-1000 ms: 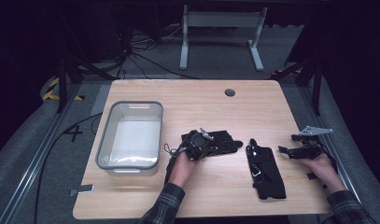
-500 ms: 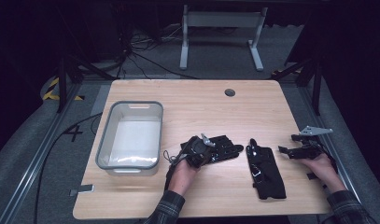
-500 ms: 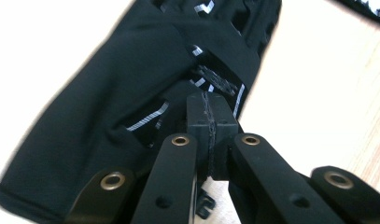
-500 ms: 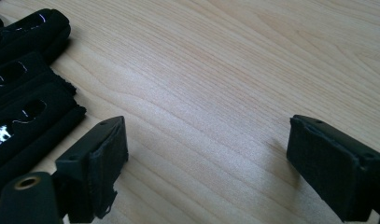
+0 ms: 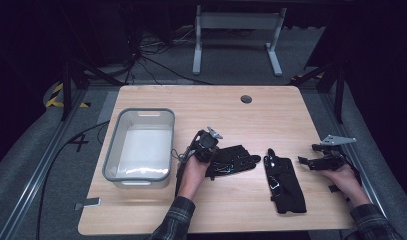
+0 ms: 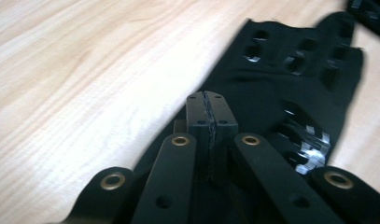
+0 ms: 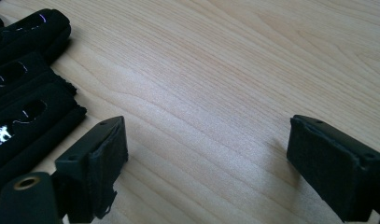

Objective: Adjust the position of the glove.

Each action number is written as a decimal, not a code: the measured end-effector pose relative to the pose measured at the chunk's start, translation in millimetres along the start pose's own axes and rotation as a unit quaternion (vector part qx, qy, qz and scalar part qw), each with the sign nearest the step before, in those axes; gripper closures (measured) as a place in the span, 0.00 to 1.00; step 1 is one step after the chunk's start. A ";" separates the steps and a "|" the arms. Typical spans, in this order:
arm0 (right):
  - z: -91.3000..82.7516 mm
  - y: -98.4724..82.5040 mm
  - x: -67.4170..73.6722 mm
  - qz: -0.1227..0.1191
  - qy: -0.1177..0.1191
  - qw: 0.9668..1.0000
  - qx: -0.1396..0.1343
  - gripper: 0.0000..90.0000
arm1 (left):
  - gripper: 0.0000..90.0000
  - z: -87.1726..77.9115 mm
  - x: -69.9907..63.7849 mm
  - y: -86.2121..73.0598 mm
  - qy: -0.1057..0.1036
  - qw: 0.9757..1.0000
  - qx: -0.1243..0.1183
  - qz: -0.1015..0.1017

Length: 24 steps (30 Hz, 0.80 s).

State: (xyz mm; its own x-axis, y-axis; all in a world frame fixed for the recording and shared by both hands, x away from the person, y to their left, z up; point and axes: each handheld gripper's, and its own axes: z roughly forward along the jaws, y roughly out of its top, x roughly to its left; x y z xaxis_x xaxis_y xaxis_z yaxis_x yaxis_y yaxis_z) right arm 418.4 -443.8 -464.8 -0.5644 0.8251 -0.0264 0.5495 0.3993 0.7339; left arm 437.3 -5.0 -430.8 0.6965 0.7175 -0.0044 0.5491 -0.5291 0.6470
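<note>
Two black gloves lie on the wooden table [image 5: 271, 115]. My left gripper [image 5: 212, 156] is shut on the cuff end of the left glove [image 5: 237, 159], whose fingers point right. In the left gripper view the jaws meet at the tip [image 6: 211, 109] with the glove [image 6: 281, 84] spreading away from them. The second glove [image 5: 283, 182] lies lengthwise right of centre. My right gripper [image 5: 305, 161] stays open just right of it, low over bare wood. In the right gripper view the gripper [image 7: 206, 154] has nothing between its pads, and that glove [image 7: 24, 93] sits at the left.
A grey plastic bin [image 5: 112, 145] stands on the left part of the table, its inside bare. A round cable hole [image 5: 246, 99] sits near the far edge. Metal stand legs [image 5: 236, 45] and cables lie on the floor beyond.
My left hand has shifted a little toward the bin and risen slightly, still gripping the glove's cuff. The right hand and the second glove have not moved.
</note>
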 end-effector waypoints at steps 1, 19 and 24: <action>0.1 0.0 -0.1 0.000 0.001 1.000 0.000 0.14 | 1.00 2.9 2.8 1.1 0.005 1.000 -0.001 0.000; 0.2 0.2 0.1 -0.001 0.000 1.000 0.000 0.14 | 1.00 8.0 -3.4 -8.8 -0.028 0.999 0.041 0.003; 0.1 0.2 0.3 0.000 0.001 1.000 0.001 0.14 | 1.00 1.7 -17.3 -16.1 -0.046 0.998 0.048 0.017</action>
State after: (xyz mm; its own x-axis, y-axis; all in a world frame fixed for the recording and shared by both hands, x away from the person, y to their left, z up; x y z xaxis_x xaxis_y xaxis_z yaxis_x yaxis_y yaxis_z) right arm 418.4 -443.4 -464.7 -0.5657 0.8242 -0.0254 0.5503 0.4003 0.7328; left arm 417.2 -9.7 -442.5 0.7522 0.6565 -0.0573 0.5637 -0.5960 0.5718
